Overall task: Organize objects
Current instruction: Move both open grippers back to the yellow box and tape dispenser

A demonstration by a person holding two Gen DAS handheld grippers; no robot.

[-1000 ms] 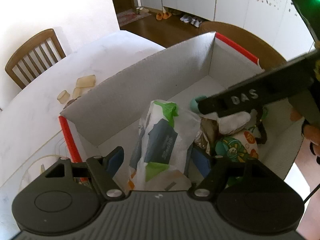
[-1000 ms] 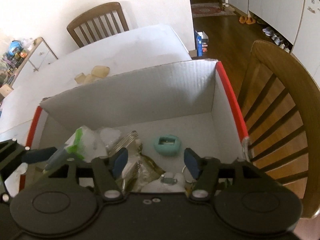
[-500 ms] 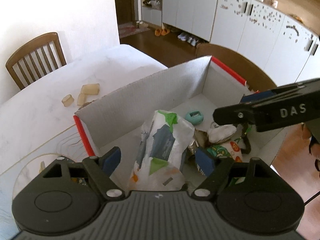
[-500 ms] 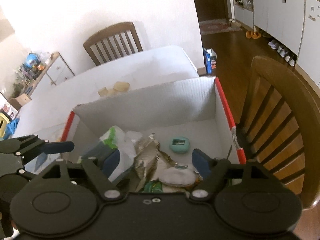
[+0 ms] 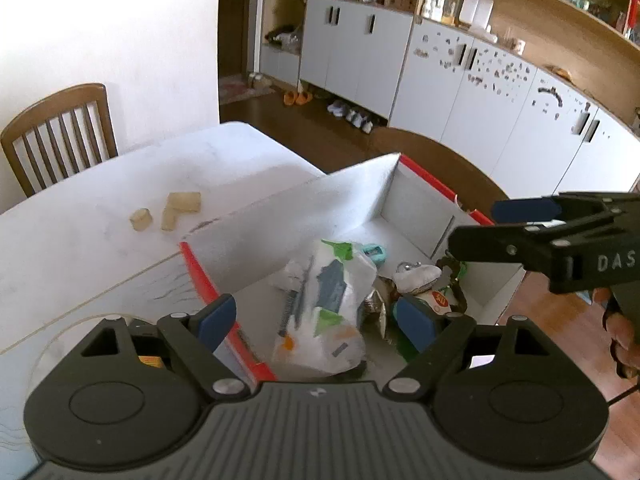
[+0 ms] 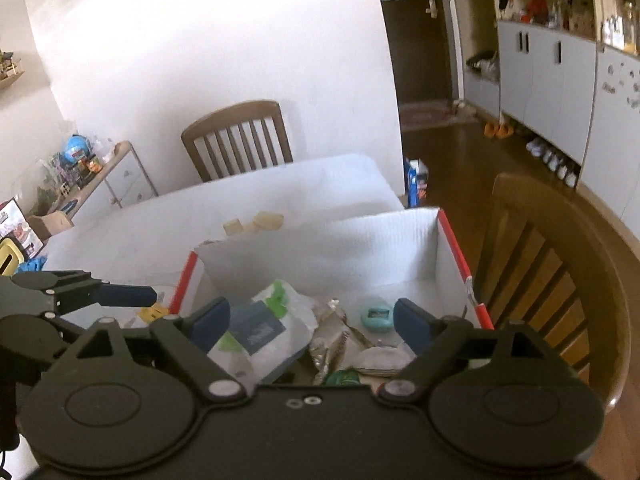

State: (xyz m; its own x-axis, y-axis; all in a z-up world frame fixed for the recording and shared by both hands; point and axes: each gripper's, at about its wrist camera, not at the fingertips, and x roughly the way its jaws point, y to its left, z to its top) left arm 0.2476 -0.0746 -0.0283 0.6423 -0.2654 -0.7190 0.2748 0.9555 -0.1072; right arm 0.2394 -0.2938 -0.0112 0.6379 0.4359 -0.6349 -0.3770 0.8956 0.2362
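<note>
You have lifted both grippers back from the box (image 5: pixel 280 216); your left gripper (image 5: pixel 316 322) and right gripper (image 6: pixel 312 326) are opening, nothing between their pads; the wipes pack (image 5: pixel 328 312) lies inside, the teal case (image 6: pixel 376 314) beyond; tan blocks (image 5: pixel 182 208) sit farther on the table (image 5: pixel 100 248).

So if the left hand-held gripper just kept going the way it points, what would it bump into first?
Most likely the white plastic bag lying in the cardboard box. It sits right between the opening, empty fingers of the left hand-held gripper, though depth is hard to judge here.
</note>
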